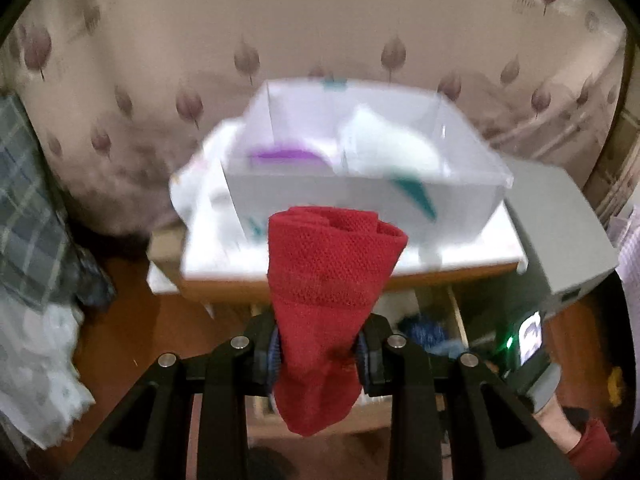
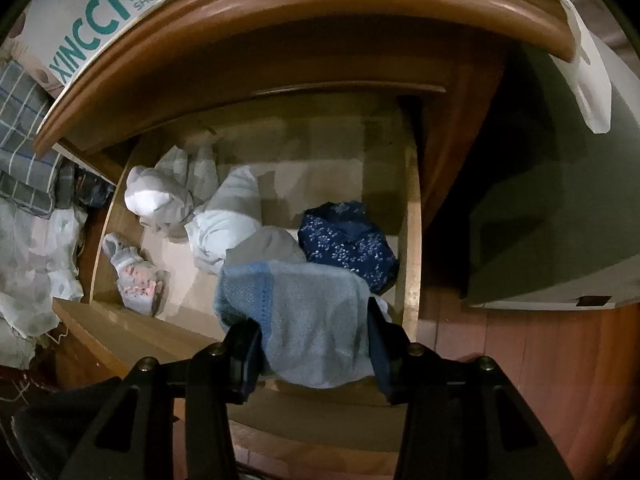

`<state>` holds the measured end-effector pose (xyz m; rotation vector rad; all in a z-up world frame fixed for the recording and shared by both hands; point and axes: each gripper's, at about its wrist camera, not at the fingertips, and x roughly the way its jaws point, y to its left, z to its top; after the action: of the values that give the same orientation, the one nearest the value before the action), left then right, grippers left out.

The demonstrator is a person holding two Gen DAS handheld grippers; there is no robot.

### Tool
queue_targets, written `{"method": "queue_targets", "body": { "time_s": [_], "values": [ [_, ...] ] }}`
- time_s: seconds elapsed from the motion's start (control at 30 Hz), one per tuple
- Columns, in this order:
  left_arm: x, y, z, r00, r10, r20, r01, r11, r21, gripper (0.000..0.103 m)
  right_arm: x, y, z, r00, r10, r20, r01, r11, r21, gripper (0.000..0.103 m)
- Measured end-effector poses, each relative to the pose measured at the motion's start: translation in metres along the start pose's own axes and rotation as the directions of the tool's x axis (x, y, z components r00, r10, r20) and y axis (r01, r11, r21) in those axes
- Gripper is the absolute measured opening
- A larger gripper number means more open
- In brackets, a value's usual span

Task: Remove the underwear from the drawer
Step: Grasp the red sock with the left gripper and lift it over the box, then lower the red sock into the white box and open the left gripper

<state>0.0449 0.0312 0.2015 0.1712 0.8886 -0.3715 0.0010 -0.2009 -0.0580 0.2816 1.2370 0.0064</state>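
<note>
The left claw pinches a rolled red underwear, held in the air in front of the white shoebox on the counter. The right claw grips a pale blue underwear above the open drawer, below that shoebox, beside a navy floral bundle.

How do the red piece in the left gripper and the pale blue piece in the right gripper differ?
The red piece is rolled narrow and held up facing the shoe box; the pale blue piece spreads wider, over the open drawer. Red is vivid, blue washed-out. Both are knitted and pinched between fingers.
</note>
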Motion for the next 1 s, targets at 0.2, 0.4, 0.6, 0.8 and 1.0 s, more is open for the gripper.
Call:
{"method": "queue_targets", "body": {
  "time_s": [0.2, 0.4, 0.6, 0.8, 1.0],
  "values": [
    [-0.026, 0.012, 0.057, 0.995, 0.014, 0.097, -0.013, 1.0, -0.017, 0.027, 0.001, -0.001, 0.0, 1.0, -0.001, -0.001, 0.001, 1.0, 0.004, 0.046],
    [-0.008, 0.013, 0.109, 0.986, 0.059, 0.155, -0.057, 0.998, -0.021, 0.027, 0.0, -0.001, 0.001, 1.0, 0.006, 0.004, -0.006, 1.0, 0.009, 0.046],
    [0.043, 0.019, 0.142, 0.992, 0.031, 0.12, -0.023, 0.998, -0.067, 0.027, -0.003, -0.004, 0.001, 1.0, 0.006, 0.01, -0.006, 1.0, 0.019, 0.046],
    [0.099, 0.031, 0.15, 0.999, 0.042, 0.007, -0.04, 0.989, -0.141, 0.027, -0.001, -0.005, 0.003, 1.0, 0.016, -0.003, -0.016, 0.999, 0.028, 0.046],
    [0.119, 0.025, 0.154, 0.996, 0.09, 0.007, -0.088, 0.989, -0.12, 0.035, 0.002, -0.001, 0.003, 1.0, 0.018, -0.009, -0.018, 1.0, 0.02, 0.046]
  ]
}}
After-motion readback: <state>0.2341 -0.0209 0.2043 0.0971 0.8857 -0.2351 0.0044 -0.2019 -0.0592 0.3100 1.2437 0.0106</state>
